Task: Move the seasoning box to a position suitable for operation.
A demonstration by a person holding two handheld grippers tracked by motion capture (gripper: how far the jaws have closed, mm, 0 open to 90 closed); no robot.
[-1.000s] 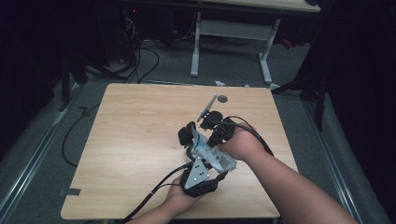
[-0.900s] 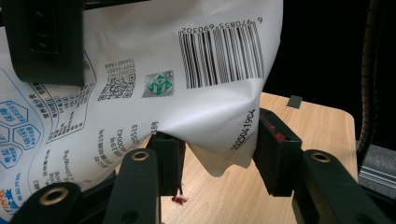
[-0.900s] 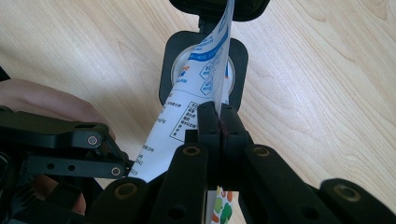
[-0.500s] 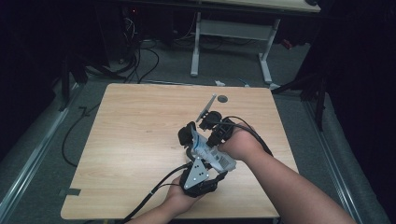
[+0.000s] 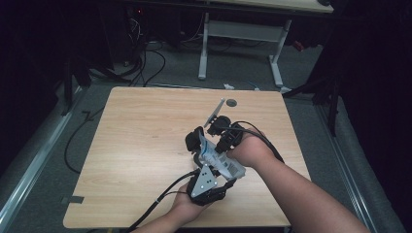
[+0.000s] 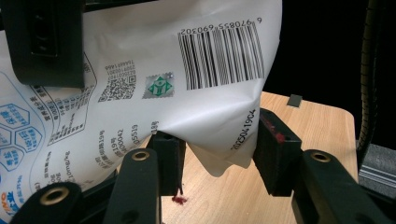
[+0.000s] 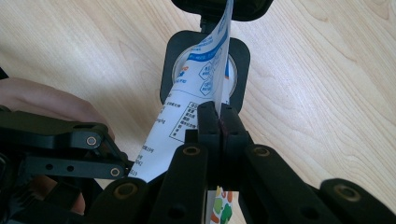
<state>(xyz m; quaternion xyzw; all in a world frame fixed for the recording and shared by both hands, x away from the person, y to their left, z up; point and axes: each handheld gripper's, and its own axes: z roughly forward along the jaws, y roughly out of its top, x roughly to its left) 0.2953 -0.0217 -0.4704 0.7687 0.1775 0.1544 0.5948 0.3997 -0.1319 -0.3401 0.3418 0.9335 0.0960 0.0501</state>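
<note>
Near the tabletop's front edge, right of its middle, the left gripper (image 5: 200,145) points away from the person, with its grey 3-cornered plate (image 5: 204,180) on top and a black cable (image 5: 160,204) trailing off the front edge. Its 2 jaws stand apart on either side of the lower corner of a white printed packet (image 6: 187,84); the left gripper view shows a gap at each jaw, so it is open around that corner rather than pinching it. Just beyond, the right gripper (image 7: 218,122) comes in from the right, and its jaws are pressed together on the packet's thin edge, holding it above the wood.

The tabletop (image 5: 141,131) is pale wood with rounded corners. Near its far edge lie a small dark disc (image 5: 231,102) and a thin grey strip (image 5: 214,113). Beyond is grey floor with loose cables (image 5: 145,63) and the white legs of another desk (image 5: 240,34); the rest of the room is dark.

The left gripper view brings out a barcode (image 6: 222,56), a QR code (image 6: 116,87) and a green square mark (image 6: 158,87), plus a red smear (image 6: 179,200) on the wood under the jaws. The right gripper view shows blue printing on the packet.
</note>
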